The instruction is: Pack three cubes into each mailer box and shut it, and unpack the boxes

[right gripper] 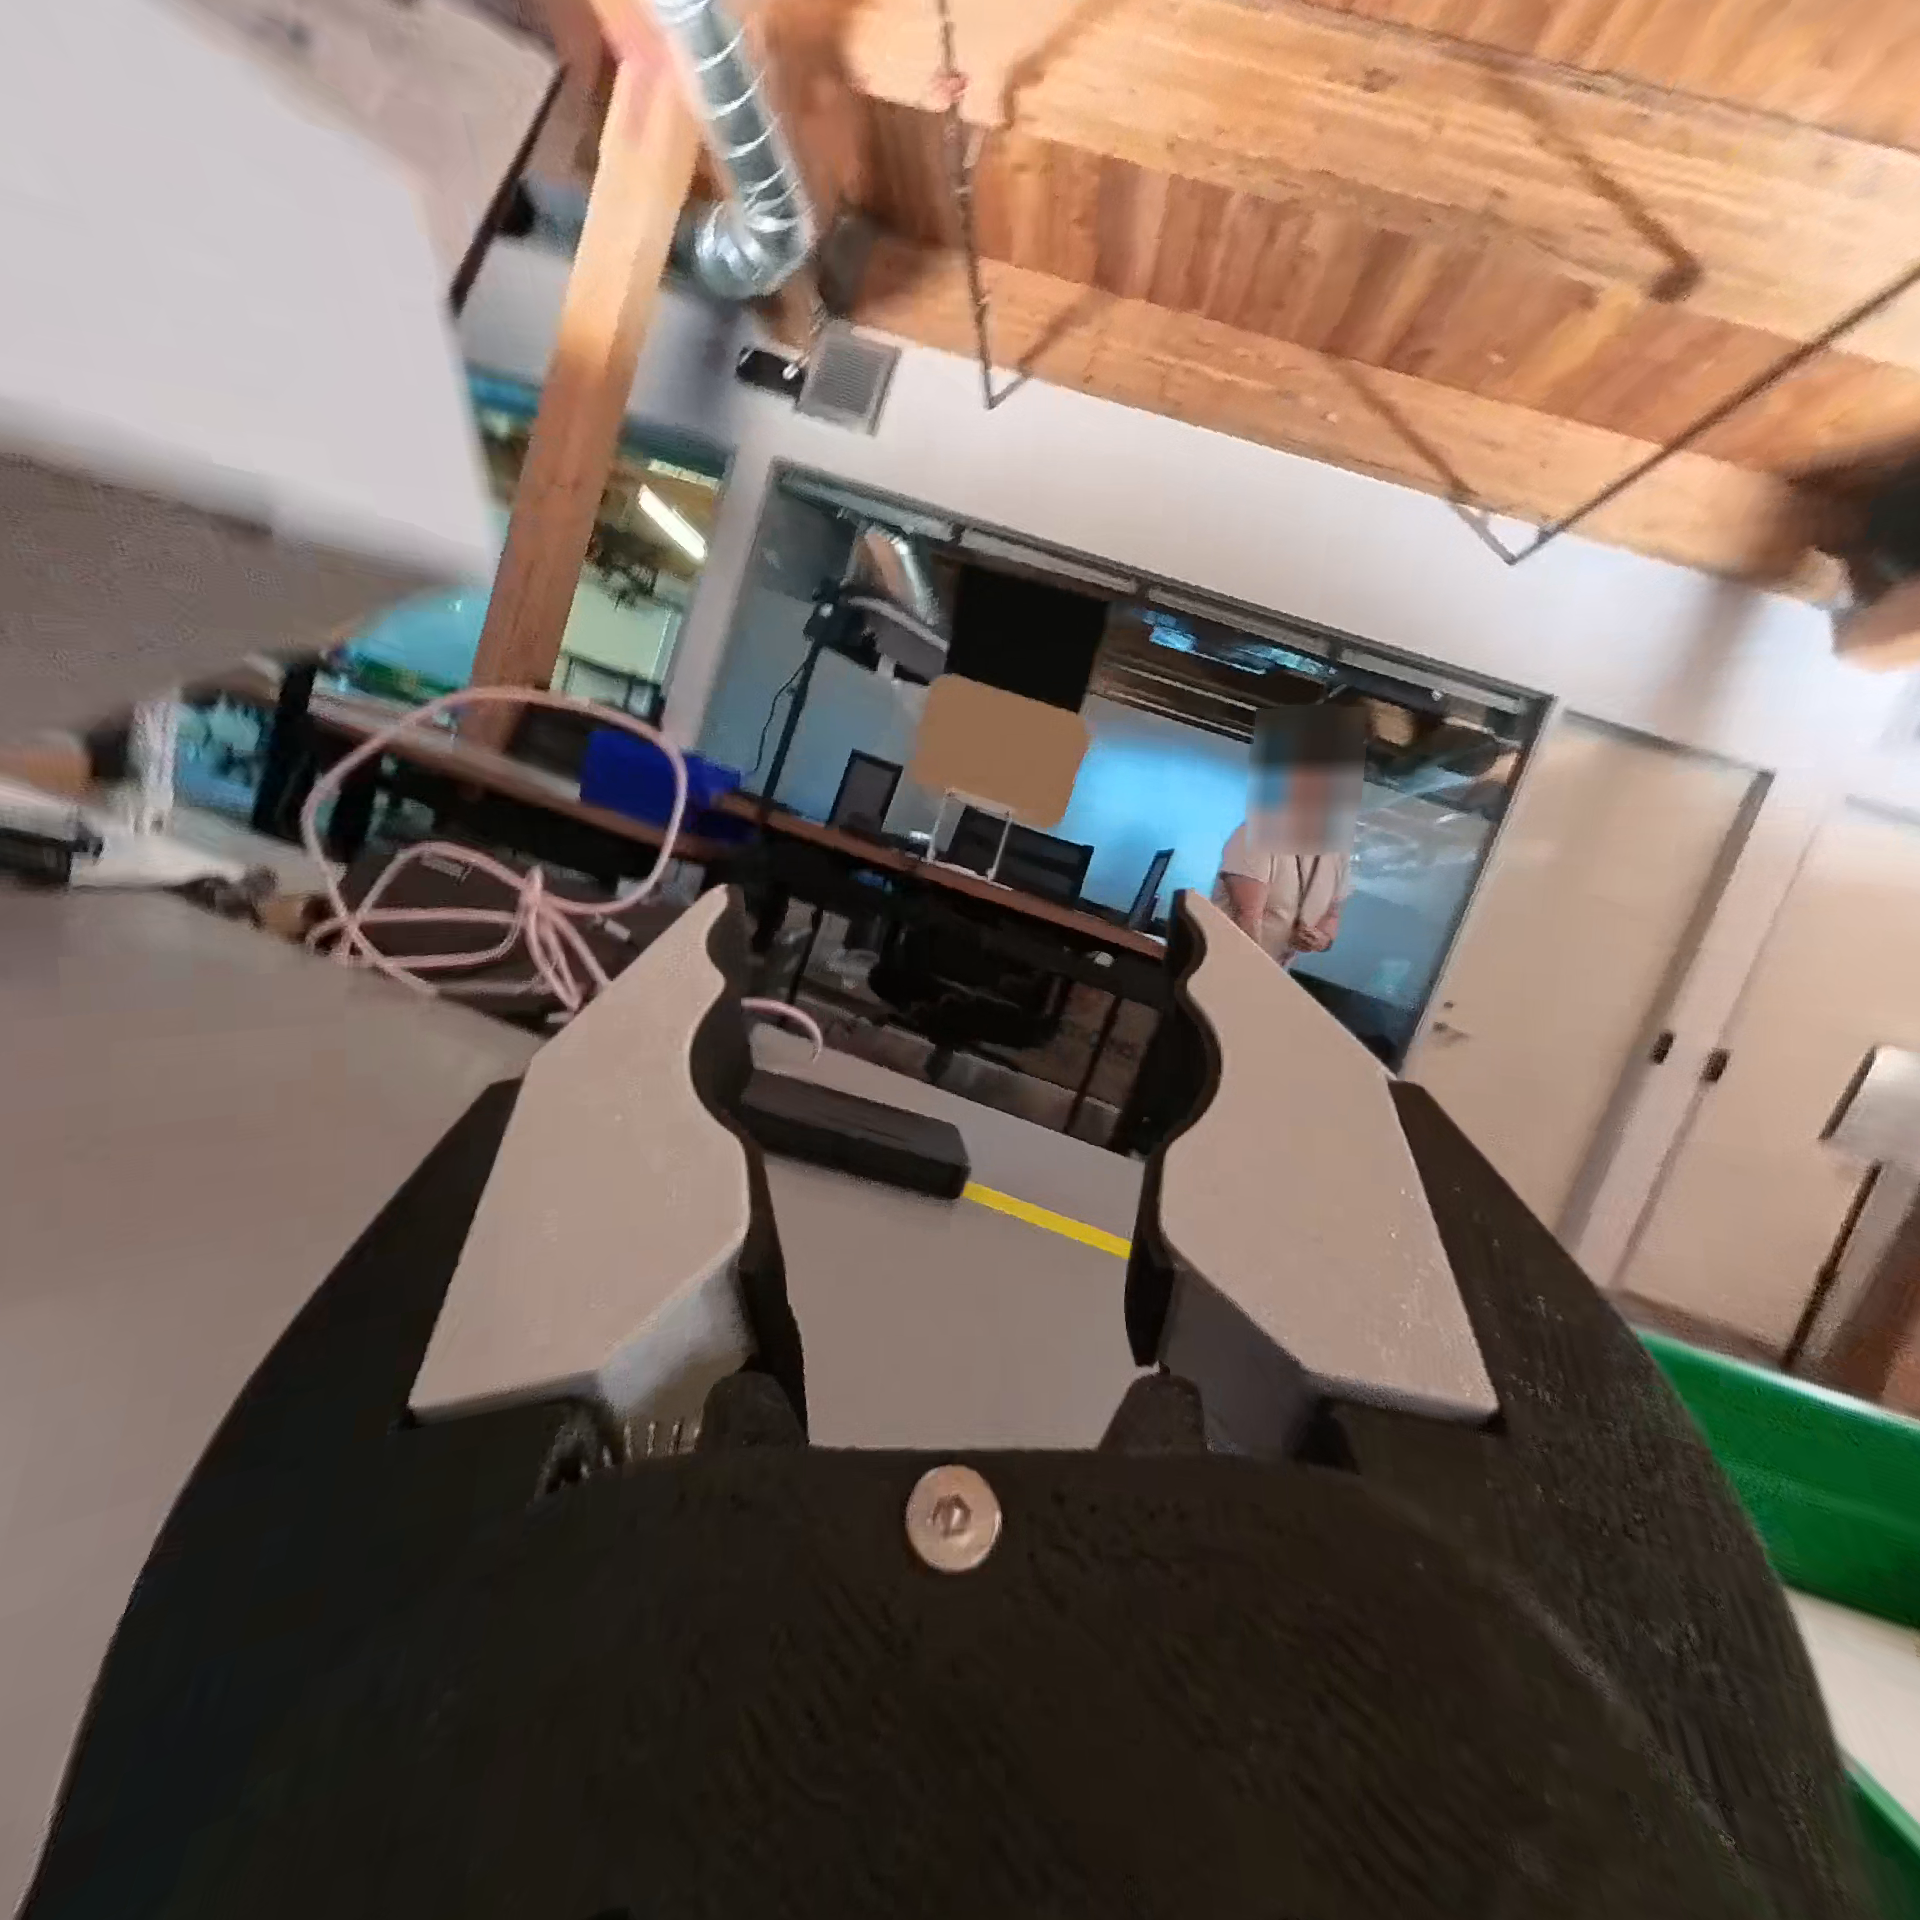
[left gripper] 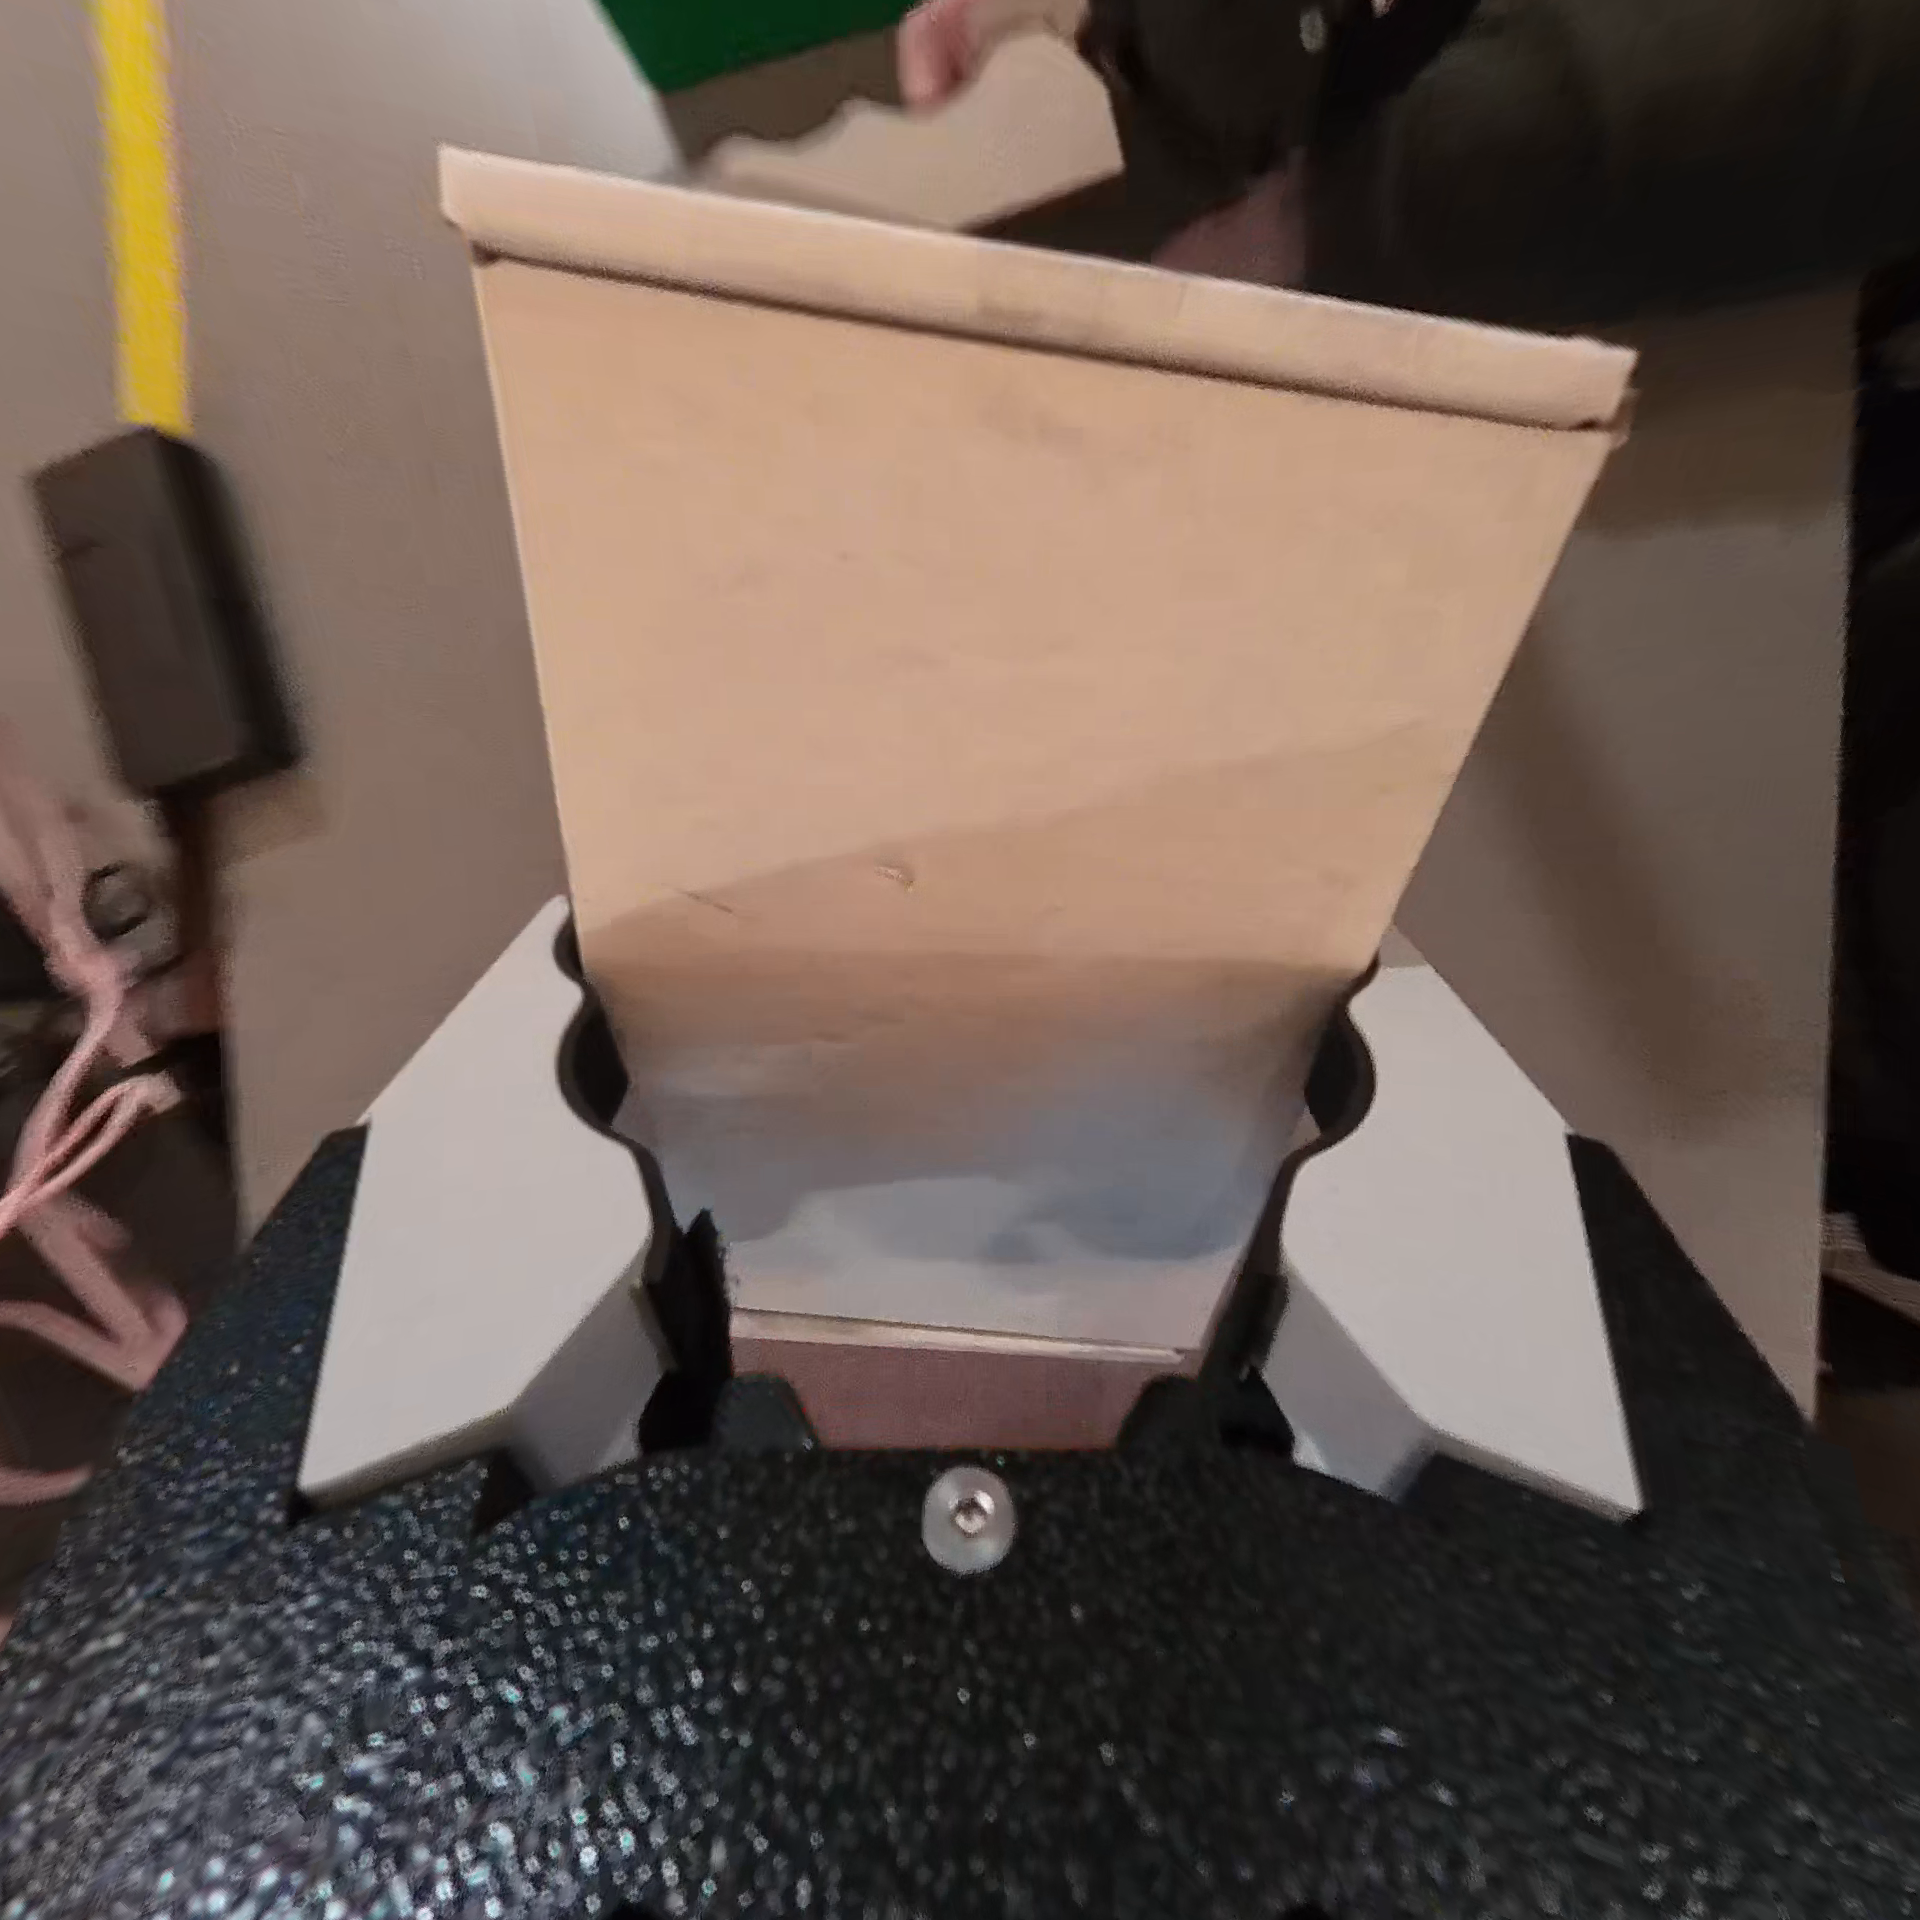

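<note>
Left wrist view: the left gripper [left gripper: 966,997] holds a closed tan mailer box [left gripper: 1018,623] across its width. Both grey fingers [left gripper: 488,1143] are spread wide, and their dark inner pads press against the box's two side walls at 9 and 3 o'clock. The box fills the centre of the view and extends toward 12 o'clock, where its lid edge [left gripper: 1039,301] runs as a folded strip. Beneath it lies the pale desk [left gripper: 343,520]. At 9 o'clock a black block [left gripper: 156,613] rests on the desk at the lower end of a yellow tape line [left gripper: 145,208]; pink cable [left gripper: 73,1101] lies below it. At 12 o'clock a green bin [left gripper: 748,36] and a second piece of cardboard [left gripper: 987,145] are partly visible, with a person's hand [left gripper: 940,52] beside them.

Right wrist view: the right gripper [right gripper: 961,977] points out across the desk [right gripper: 208,1091] toward the room. Its fingers [right gripper: 623,1143] stand apart with nothing between them. Through the gap appear the black block [right gripper: 862,1138] and the yellow tape line [right gripper: 1049,1221]. Pink cable [right gripper: 468,914] lies at 10 o'clock; the green bin [right gripper: 1808,1496] sits at 4 o'clock.
</note>
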